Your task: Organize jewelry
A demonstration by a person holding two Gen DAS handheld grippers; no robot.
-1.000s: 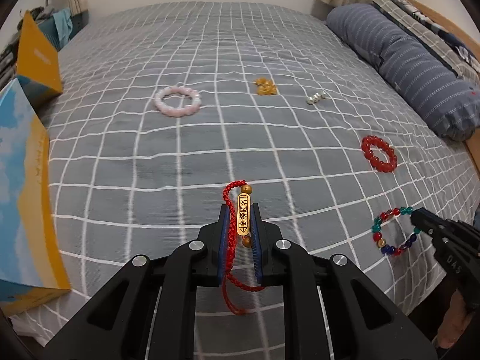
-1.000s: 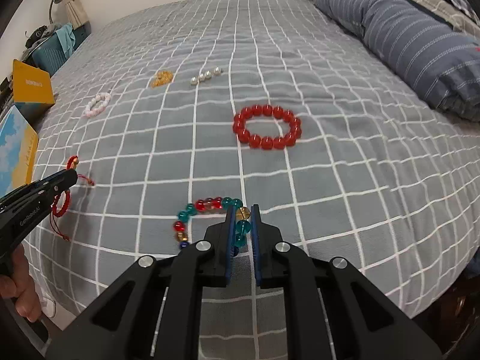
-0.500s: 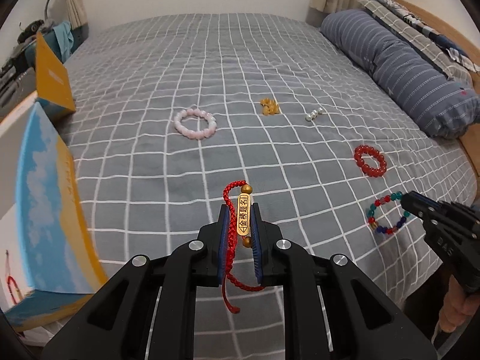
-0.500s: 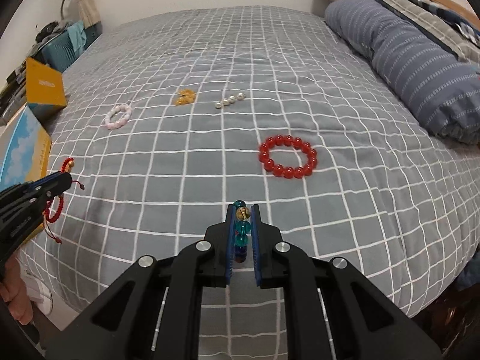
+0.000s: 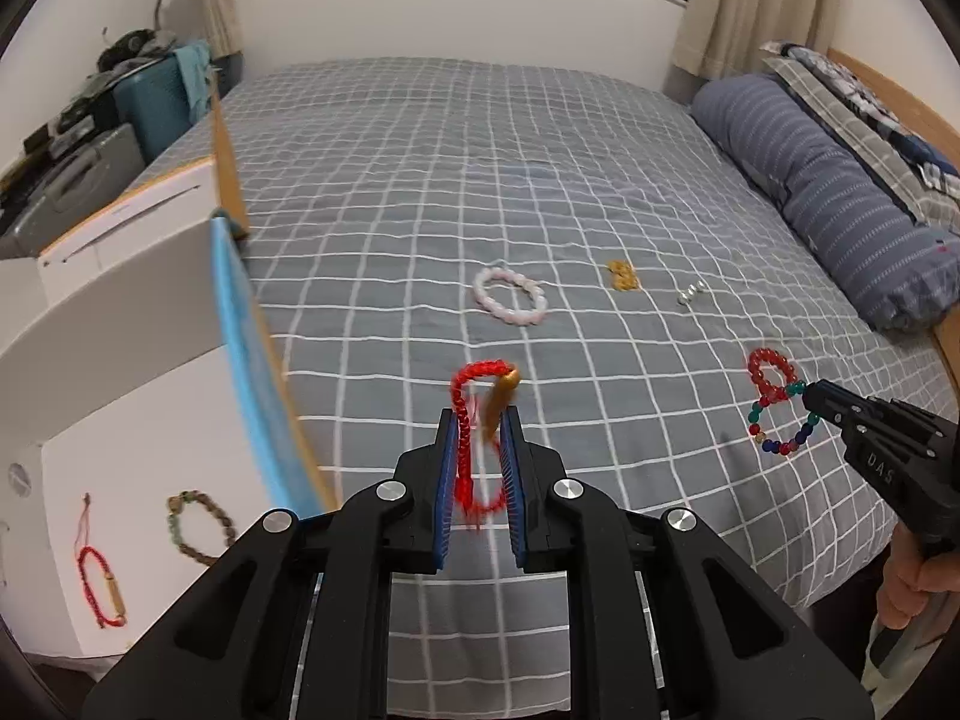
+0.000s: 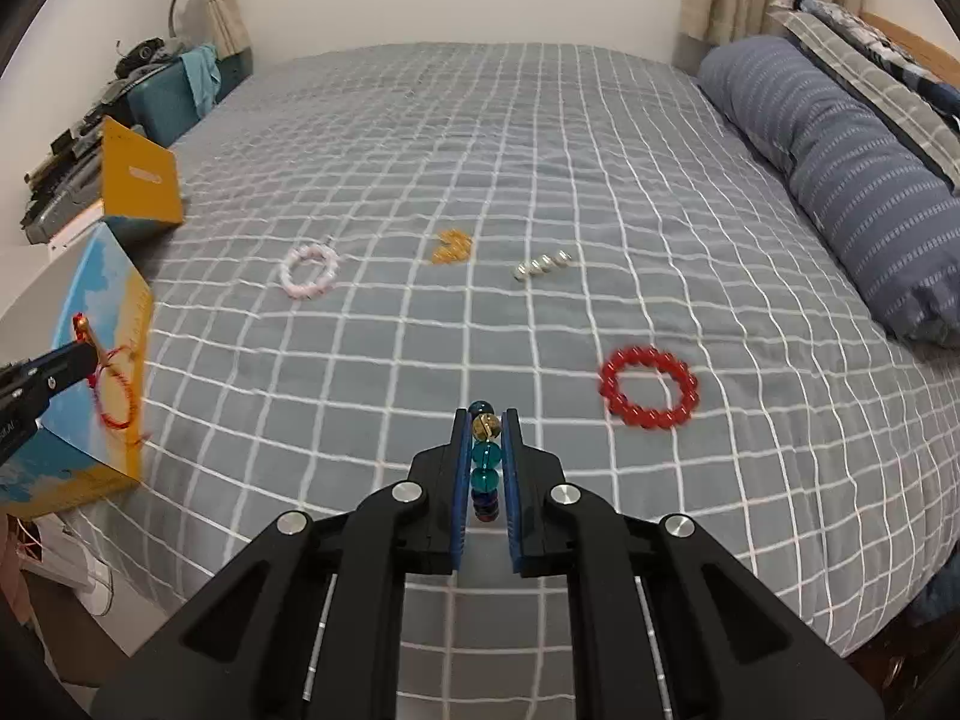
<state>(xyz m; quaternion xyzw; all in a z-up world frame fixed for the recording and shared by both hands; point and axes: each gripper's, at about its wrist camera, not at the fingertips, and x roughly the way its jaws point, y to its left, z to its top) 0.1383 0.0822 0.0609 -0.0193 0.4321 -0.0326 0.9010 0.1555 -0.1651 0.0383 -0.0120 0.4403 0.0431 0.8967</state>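
1. Far left of the left gripper [image 5: 480, 432]: an open white-lined box with blue-and-orange outer walls [image 5: 150, 420]. On its floor lie a red cord bracelet with a tan tube bead [image 5: 102, 582] and a brown-green beaded bracelet [image 5: 201, 528], apart from each other.
2. The box's blue wall edge [image 5: 252, 384] stands between the left gripper and the box interior, just left of the jaws.
3. Left gripper: jaws narrow, clamped on a red braided cord bracelet with a gold bar charm [image 5: 474, 420]. The loop sticks up past the fingertips, tail hanging below; blurred, lifted clear of the grey white-grid bedspread [image 5: 420, 210].
4. Ahead of the left gripper on the bedspread: a pale pink bead bracelet [image 5: 510, 294]; right of it a small amber bead cluster [image 5: 623, 275]; then a short row of pearl beads [image 5: 691, 295].
5. Right gripper [image 6: 487, 456]: jaws nearly together, pinching a multicoloured glass-bead bracelet [image 6: 485, 462], which hangs off the bed.
6. Ahead and right of the right gripper: a red round-bead bracelet [image 6: 649, 387] flat on the bedspread, untouched.
7. Far right: a blue striped bolster pillow [image 6: 840, 168] along the bed edge, well apart from both tools.
8. A hand [image 5: 918, 576] grips the right tool's handle.
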